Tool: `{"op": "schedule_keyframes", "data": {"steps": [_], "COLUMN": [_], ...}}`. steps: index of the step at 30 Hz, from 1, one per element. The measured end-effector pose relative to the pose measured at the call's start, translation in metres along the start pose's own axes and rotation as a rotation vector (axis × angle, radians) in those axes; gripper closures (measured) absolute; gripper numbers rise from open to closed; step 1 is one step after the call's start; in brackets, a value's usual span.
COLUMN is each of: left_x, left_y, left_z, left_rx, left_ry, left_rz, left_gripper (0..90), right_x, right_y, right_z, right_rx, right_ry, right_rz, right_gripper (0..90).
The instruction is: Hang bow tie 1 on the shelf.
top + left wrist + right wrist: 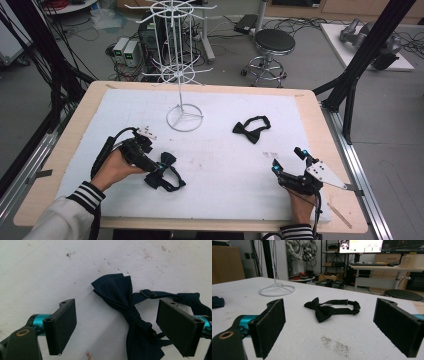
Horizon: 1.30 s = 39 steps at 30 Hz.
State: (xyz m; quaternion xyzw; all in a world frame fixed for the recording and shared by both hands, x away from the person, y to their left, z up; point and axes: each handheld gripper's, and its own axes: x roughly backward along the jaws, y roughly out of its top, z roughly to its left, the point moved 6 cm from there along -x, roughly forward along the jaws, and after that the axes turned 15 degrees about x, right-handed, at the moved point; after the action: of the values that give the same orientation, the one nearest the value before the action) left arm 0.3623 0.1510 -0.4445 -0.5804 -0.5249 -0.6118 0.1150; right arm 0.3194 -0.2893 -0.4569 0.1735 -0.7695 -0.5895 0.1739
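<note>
Left gripper (pixel 116 323) fingers spread wide astride the navy bow tie (pixel 125 305); right gripper (pixel 329 330) fingers wide, empty

We've got a grey floor (pixel 390 165) round the table, with a black round stool (pixel 274 42) and tangled cables (pixel 80 30) behind it. Further off, a desk (pixel 384 267) with lit monitors (pixel 360 245), plus cardboard boxes (pixel 227 263).

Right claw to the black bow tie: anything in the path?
Nothing visible. The right claw is open and faces the black bow tie across bare white table cover. The white wire rack stands off to the side.
</note>
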Motion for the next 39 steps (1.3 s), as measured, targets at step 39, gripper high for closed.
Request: {"op": "schedule_keyframes", "data": {"steps": [39], "left_x": [-0.025], "left_y": [-0.008], "left_z": [-0.011], "left_rx": [0.023], "left_ry": [0.032], "left_rz": [0.137], "left_gripper": [49.3], "right_x": [0.000], "right_y": [0.000], "right_z": [-0.001], "right_rx": [-0.006], "right_ry": [-0.004], "right_rz": [-0.004], "right_gripper": [9.9]}}
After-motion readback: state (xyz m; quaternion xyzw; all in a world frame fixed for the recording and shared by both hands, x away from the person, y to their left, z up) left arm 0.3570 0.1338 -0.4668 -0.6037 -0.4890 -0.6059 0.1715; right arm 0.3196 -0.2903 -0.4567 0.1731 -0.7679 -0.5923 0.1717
